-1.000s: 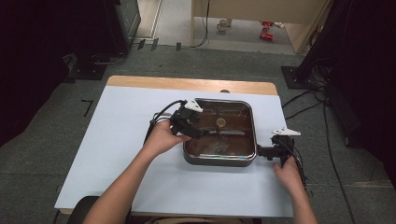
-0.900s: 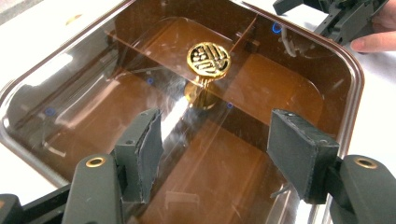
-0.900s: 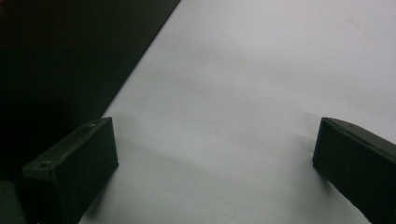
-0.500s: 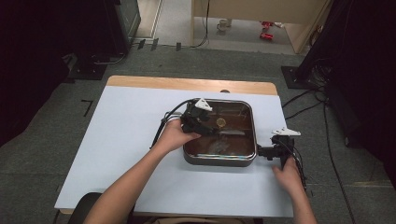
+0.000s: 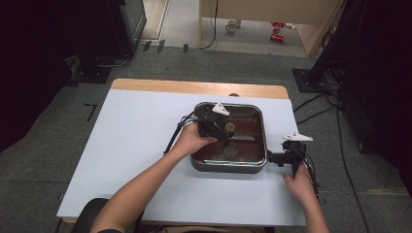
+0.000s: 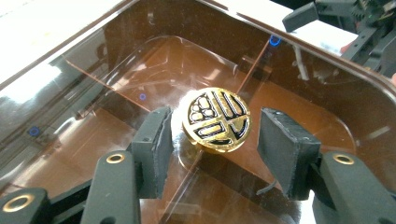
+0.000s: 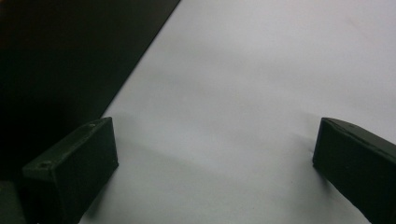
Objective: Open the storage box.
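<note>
Forearms come in from the bottom of the high view, and nearest to us the right gripper [image 5: 279, 158] rests on the white table [image 5: 126, 145] just beside the pan's right wall. In the right gripper view its jaws stand wide apart with bare tabletop between them; we see nothing held there.

A little farther in sits the pan [image 5: 228, 167], a square, dark-walled thing covered by a brown see-through lid [image 6: 116, 84]. Our left hand [image 5: 190, 140] reaches over its left rim, and the left gripper [image 6: 212, 142] hangs above the lid's middle.

The gold knob [image 6: 216, 120] on the lid is what the coming move turns on. In the left gripper view it lies straight ahead of the jaws and between them, closer to the left pad [image 6: 159, 140] than to the right one. It is round and flat, so no axis needs matching; the jaws only have to straddle it evenly. They have just been closing with the knob between them. The pads seem not yet to press on it, though glare on the lid makes the left-hand gap hard to judge. The left gripper is plainly the nearer one.

Beyond the pan, the table's wooden far edge [image 5: 194, 87] and grey floor follow.
</note>
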Demonstrator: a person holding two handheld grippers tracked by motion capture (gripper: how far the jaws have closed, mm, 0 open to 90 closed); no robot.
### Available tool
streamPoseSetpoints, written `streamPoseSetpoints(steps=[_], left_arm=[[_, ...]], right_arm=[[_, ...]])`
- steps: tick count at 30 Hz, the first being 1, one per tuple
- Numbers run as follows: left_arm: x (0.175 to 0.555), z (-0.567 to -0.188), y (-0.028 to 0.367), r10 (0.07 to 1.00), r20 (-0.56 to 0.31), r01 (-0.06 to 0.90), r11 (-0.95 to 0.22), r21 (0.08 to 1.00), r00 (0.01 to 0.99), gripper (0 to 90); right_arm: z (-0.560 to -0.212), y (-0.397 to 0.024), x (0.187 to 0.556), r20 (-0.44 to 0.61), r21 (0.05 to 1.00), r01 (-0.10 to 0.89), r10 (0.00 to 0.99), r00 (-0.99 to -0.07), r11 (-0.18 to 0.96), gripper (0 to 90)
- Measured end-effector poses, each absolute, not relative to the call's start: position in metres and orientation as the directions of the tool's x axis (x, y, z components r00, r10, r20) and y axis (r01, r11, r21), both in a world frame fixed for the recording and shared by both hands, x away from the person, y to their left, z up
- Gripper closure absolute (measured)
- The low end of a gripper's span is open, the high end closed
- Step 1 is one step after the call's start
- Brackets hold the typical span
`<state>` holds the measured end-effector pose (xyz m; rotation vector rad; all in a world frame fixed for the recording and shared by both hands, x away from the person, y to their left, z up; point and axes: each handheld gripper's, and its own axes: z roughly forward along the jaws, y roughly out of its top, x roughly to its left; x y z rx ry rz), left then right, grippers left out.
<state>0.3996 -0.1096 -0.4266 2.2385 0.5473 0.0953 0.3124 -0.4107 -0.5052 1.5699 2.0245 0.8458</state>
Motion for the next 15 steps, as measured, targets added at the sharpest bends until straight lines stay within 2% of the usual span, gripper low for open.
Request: streamPoseSetpoints(steps=[4, 10, 12, 15], left_arm=[[0.3981, -0.4294, -0.1139, 0.414, -0.094, 0.339, -0.571, 0.748, 0.905, 46.2], [0.3937, -0.4321, -0.1192, 0.421, -0.031, 0.294, -0.576, 0.763, 0.906, 52.8], [0.3961, -0.4328, -0.1165, 0.419, -0.037, 0.293, -0.567, 0.769, 0.907, 56.9], [0.3979, -0.4331, -0.1153, 0.414, -0.057, 0.302, -0.558, 0.773, 0.909, 58.3]], right_arm=[[-0.5052, -0.4106, 0.3124, 0.025, 0.698, 0.696, 0.966, -0.259, 0.168, 0.0], [-0.5053, -0.4108, 0.3125, 0.023, 0.697, 0.696, 0.965, -0.260, 0.171, 0.0], [-0.5053, -0.4108, 0.3125, 0.022, 0.698, 0.696, 0.965, -0.261, 0.172, 0.0], [-0.5052, -0.4107, 0.3125, 0.024, 0.697, 0.696, 0.966, -0.259, 0.170, 0.0]])
